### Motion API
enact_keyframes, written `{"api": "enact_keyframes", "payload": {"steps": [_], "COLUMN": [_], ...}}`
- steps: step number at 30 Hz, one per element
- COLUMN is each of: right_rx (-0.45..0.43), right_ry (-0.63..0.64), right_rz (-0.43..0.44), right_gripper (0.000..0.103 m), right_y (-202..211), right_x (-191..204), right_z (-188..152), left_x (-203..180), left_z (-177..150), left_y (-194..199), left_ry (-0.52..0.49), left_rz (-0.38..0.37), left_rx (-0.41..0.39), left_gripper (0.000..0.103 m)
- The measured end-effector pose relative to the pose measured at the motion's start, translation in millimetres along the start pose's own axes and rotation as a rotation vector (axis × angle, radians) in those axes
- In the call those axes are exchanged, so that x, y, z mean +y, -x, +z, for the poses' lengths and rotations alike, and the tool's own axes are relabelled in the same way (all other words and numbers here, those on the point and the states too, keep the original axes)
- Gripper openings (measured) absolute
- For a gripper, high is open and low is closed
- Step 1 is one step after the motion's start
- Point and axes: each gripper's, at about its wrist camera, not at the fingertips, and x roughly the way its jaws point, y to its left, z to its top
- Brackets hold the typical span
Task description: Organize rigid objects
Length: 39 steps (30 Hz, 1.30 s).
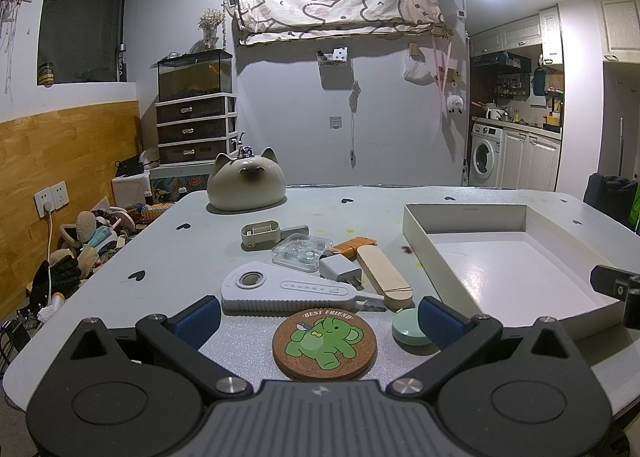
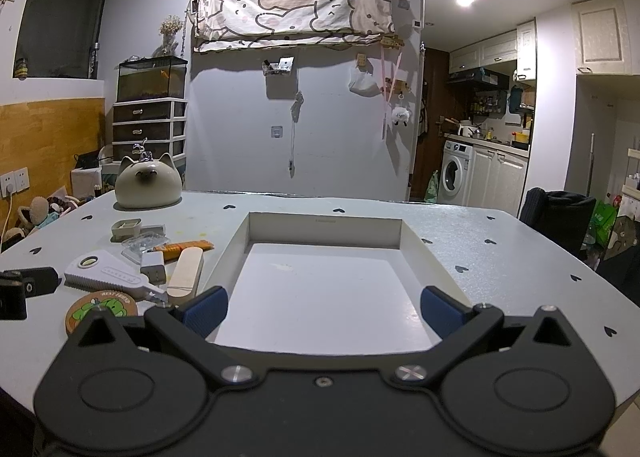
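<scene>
Coaster (image 1: 324, 345) lies flat on the desk (image 1: 168, 249) between your left gripper (image 1: 320, 315)'s spread fingers (image 1: 198, 321), holding nothing. It looks like light, stiff cork, too thin for a top grab; pinch across its rim. Your right gripper (image 2: 324, 311), fingers also apart, hangs over the empty tray (image 2: 324, 229).

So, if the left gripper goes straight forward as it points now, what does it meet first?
Most likely the cork coaster, lying between the open fingers of the left gripper. Just behind it lies the white ribbed tool. Depth is uncertain in this fisheye view.
</scene>
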Motion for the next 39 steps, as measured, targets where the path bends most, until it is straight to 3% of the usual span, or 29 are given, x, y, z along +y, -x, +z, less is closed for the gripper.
{"api": "enact_keyframes", "payload": {"steps": [17,27,34,39], "right_rx": [0.003,0.008,-0.023,-0.016], "right_ry": [-0.005,-0.042,-0.051,-0.013], "right_rz": [0.004,-0.031,-0.029,-0.085], "right_gripper": [0.103,0.103,0.103,0.103], "right_y": [-1,-16,-27,-47], "right_x": [0,-16,-53,-81], "right_z": [-1,-3,1,6], "left_x": [-7,-3,-2,-1], "left_z": [-9,-30,-40,-48], "left_y": [-12,-45,-66,-78], "left_ry": [0.004,0.026,0.034,0.045], "left_rz": [-0.001,-0.01,-0.002,0.009], "left_rx": [0.021,0.146,0.227,0.277], "left_gripper": [0.103,0.103,0.103,0.103]}}
